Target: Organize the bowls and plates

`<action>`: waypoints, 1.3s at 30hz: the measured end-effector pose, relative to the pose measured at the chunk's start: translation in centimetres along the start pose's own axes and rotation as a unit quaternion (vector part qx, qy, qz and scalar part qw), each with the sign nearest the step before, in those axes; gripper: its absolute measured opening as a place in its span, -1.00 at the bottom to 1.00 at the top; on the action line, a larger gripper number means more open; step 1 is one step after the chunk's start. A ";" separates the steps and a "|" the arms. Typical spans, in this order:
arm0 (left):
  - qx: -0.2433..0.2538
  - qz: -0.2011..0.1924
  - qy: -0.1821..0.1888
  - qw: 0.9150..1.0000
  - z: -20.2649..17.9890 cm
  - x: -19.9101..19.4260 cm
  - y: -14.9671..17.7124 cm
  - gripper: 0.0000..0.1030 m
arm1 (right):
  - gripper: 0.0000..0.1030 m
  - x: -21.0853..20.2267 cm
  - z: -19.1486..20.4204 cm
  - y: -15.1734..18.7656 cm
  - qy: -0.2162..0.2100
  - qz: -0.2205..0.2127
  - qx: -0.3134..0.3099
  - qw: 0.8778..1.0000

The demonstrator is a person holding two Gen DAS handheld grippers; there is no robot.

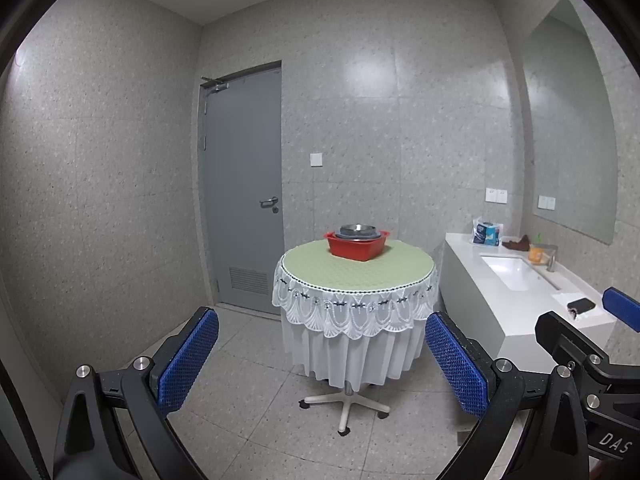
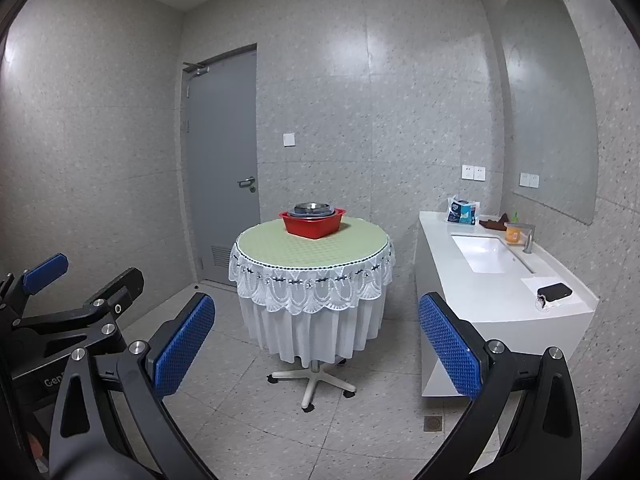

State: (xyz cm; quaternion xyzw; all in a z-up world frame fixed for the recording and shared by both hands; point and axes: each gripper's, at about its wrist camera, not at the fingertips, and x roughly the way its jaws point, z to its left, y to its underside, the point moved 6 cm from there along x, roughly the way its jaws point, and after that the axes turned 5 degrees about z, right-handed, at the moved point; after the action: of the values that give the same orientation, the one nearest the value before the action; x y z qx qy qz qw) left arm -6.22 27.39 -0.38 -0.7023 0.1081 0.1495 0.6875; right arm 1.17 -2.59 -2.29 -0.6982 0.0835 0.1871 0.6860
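Left wrist view: left gripper point(image 1: 322, 360) hung w/ fingers spread wide, nothing between them, well back from the round table point(image 1: 304, 276). Red basin point(image 1: 356, 247) sat on the table w/ stacked metal bowls point(image 1: 357, 231) inside.

Right wrist view: right gripper point(image 2: 316, 344) was also spread & empty, far from the basin point(image 2: 312, 224). Bowls point(image 2: 313, 209) looked untouched; I judged the task barely begun, all sorting left.

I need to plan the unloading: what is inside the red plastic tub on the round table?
The red plastic tub holds stacked dishes: a shiny metal bowl tops a wider grey dish. Whatever lies lower is hidden by the tub's walls, so the count cannot be told.
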 end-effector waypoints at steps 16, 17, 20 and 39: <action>0.006 -0.007 -0.004 1.000 -1.0 0.3 1.0 0.99 | 1.00 -0.2 -0.9 0.2 -0.002 -0.002 0.000 1.000; 0.007 -0.008 -0.004 1.000 -1.0 0.3 1.1 0.99 | 1.00 -0.2 -0.9 0.2 -0.002 -0.002 0.001 1.000; 0.008 -0.009 -0.005 1.000 -1.2 0.5 1.1 0.99 | 1.00 -0.3 -0.9 0.3 -0.002 -0.002 0.001 1.000; 0.001 -0.002 -0.002 1.000 -2.3 1.0 1.6 0.99 | 1.00 0.3 -0.7 0.0 -0.008 0.004 0.001 1.000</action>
State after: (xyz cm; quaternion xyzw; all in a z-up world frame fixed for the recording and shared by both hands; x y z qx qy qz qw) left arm -5.69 25.06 -2.21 -0.7019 0.1057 0.1491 0.6885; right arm 1.53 -3.22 -2.44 -0.6960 0.0808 0.1949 0.6864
